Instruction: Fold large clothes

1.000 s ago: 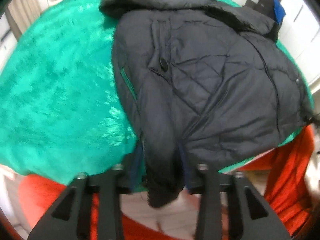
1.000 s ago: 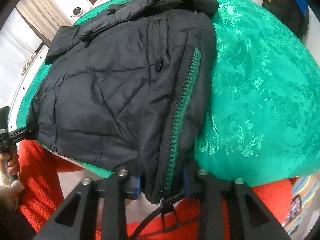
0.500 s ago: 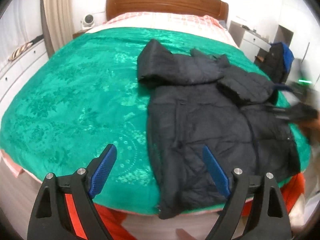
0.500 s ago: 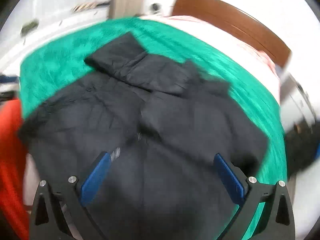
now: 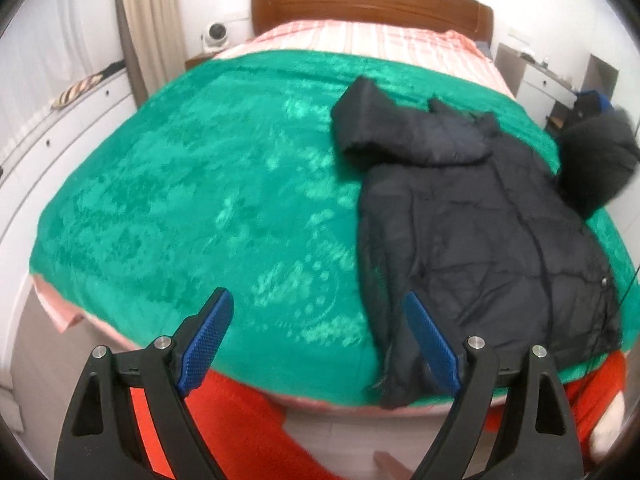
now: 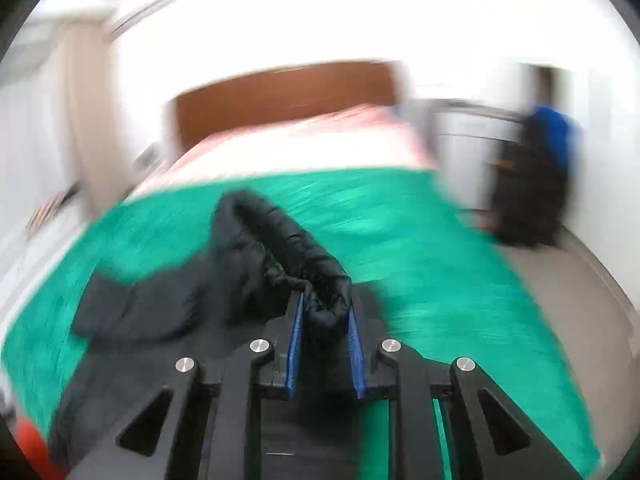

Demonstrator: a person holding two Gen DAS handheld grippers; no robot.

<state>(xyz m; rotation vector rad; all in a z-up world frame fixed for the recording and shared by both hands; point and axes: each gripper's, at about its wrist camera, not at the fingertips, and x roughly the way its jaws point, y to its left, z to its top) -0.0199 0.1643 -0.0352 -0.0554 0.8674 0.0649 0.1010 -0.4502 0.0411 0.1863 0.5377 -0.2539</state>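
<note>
A black quilted jacket point(image 5: 480, 232) lies on the right side of the green bedspread point(image 5: 208, 200), its hem hanging over the near edge. My left gripper point(image 5: 320, 320) is open and empty, above the near edge just left of the jacket. My right gripper point(image 6: 325, 316) is shut on a black padded sleeve point(image 6: 292, 248) and holds it raised over the jacket; that view is blurred. The raised sleeve end shows as a dark blur at the right of the left wrist view point(image 5: 596, 164).
A wooden headboard point(image 5: 372, 0) and pink striped sheet point(image 5: 360, 38) are at the far end. A dark bag with blue point(image 6: 536, 176) stands on the floor right of the bed. White drawers point(image 5: 60, 120) run along the left. An orange-red garment point(image 5: 240, 424) is below the near edge.
Both grippers let go of the jacket's hem and pulled back. The left stayed open. The right moved to the sleeve, shut on it and lifted it.
</note>
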